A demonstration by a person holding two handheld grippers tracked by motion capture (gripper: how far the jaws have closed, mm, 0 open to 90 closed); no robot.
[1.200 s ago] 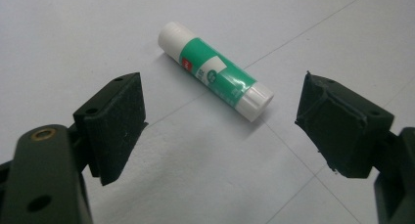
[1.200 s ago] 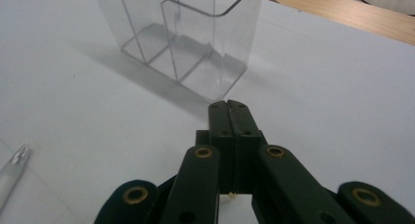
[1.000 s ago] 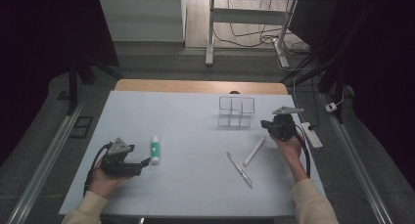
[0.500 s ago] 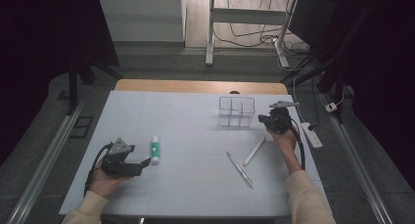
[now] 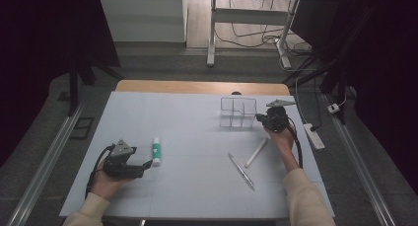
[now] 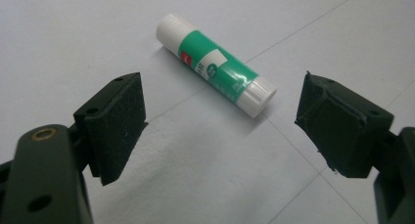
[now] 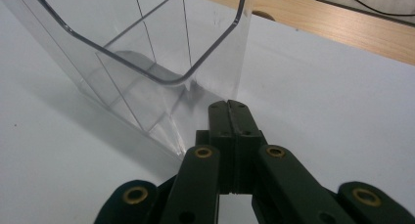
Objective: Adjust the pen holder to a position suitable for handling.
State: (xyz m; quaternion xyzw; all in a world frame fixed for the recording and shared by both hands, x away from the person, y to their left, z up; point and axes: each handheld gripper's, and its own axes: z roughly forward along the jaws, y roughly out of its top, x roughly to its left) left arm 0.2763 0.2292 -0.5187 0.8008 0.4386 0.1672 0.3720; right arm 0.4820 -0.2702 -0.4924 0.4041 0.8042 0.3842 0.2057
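Note:
A green and white glue stick point(image 5: 156, 151) lies on the pale mat point(image 5: 187, 137) at the left. My left gripper point(image 5: 147, 165) rests just short of it and is open. In the left gripper view the glue stick point(image 6: 215, 67) lies beyond the gap between the two pads point(image 6: 117, 121), touching neither. A clear divided organizer point(image 5: 238, 112) stands at the back right. My right gripper point(image 5: 261, 119) is shut with nothing in it. Its tips point(image 7: 230, 109) sit right at the organizer's point(image 7: 161, 75) near lower corner.
A white pen point(image 5: 257, 152) and a silver pen point(image 5: 241, 171) lie on the mat in front of the right hand. The table's wooden edge point(image 5: 202, 87) runs along the back. A power strip point(image 5: 313, 135) lies off the mat at the right.
My right gripper has moved left and slightly away from me, up to the organizer's right side. The left gripper and the glue stick have stayed put.

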